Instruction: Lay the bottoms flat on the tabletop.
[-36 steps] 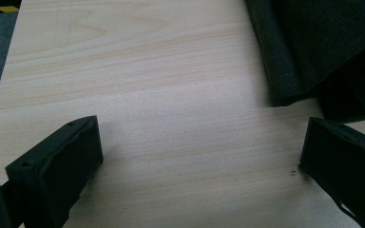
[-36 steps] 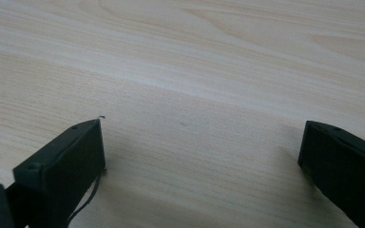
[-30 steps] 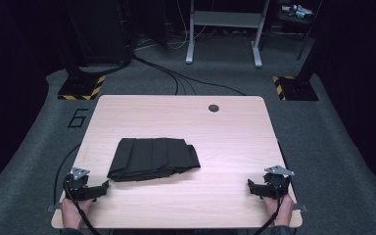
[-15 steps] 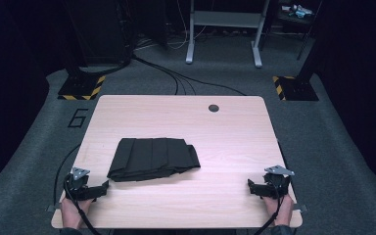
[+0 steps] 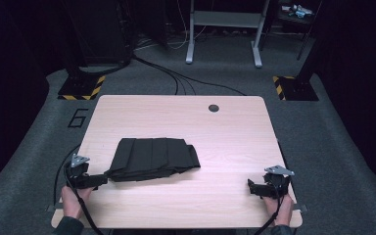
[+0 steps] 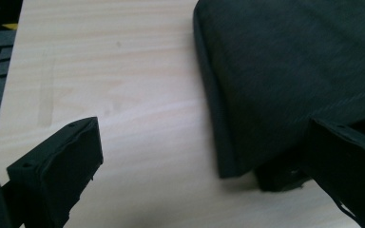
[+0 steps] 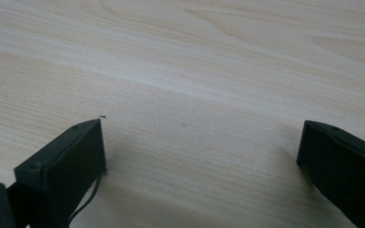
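Here, left hand-held gripper (image 5: 102, 179) (jaws spread) beside folded black cloth (image 5: 154, 157); right hand-held gripper (image 5: 252, 187) likewise spread.

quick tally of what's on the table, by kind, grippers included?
Folded black cloth: 1
Hand-held grippers: 2, the left hand-held gripper beside the cloth's near left corner, the right hand-held gripper near the table's right corner, both with jaws apart
Round dark grommet in the tabletop: 1
Total: 4
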{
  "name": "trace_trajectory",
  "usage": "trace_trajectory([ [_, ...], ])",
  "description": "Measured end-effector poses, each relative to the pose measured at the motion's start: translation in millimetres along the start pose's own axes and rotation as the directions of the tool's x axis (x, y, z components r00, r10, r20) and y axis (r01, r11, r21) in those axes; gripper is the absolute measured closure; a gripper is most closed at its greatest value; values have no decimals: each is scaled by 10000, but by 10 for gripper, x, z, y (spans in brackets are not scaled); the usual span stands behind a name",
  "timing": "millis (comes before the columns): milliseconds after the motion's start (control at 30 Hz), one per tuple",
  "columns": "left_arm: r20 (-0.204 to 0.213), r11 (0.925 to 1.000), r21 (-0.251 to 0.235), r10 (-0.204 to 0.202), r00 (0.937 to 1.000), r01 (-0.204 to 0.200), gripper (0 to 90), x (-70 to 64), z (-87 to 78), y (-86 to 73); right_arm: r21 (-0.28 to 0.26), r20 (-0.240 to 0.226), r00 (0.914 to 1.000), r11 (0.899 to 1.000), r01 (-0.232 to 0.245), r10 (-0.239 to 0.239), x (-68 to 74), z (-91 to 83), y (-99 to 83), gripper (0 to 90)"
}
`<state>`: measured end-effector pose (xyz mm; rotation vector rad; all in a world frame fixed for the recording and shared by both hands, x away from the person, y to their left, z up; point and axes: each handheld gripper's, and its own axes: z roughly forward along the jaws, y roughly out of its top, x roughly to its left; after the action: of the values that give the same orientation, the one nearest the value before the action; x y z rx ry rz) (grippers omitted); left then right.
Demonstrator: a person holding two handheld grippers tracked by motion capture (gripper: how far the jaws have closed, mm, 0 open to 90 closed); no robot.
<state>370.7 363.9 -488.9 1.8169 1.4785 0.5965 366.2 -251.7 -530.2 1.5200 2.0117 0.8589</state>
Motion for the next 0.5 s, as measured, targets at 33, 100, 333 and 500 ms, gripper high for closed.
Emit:
trace_trajectory([
  [33, 71, 10000, -95, 28, 10000, -28, 0, -25, 14, 42, -1, 0, 10000, 10000, 0, 0, 0, 0, 0, 14],
  [100, 183, 9998, -6, 207, 9996, -207, 0, -74, 32, 128, -3, 12, 10000, 10000, -2, 2, 0, 0, 0, 15],
  [333, 483, 9980, -16, 634, 9968, -634, 0, -245, 193, 401, 4, 23, 10000, 10000, -5, 5, 1, -1, 0, 15],
  [500, 803, 9973, 192, 687, 9944, -704, 0, -350, 359, 521, -2, 20, 10000, 10000, -5, 5, 1, 0, 0, 15],
])
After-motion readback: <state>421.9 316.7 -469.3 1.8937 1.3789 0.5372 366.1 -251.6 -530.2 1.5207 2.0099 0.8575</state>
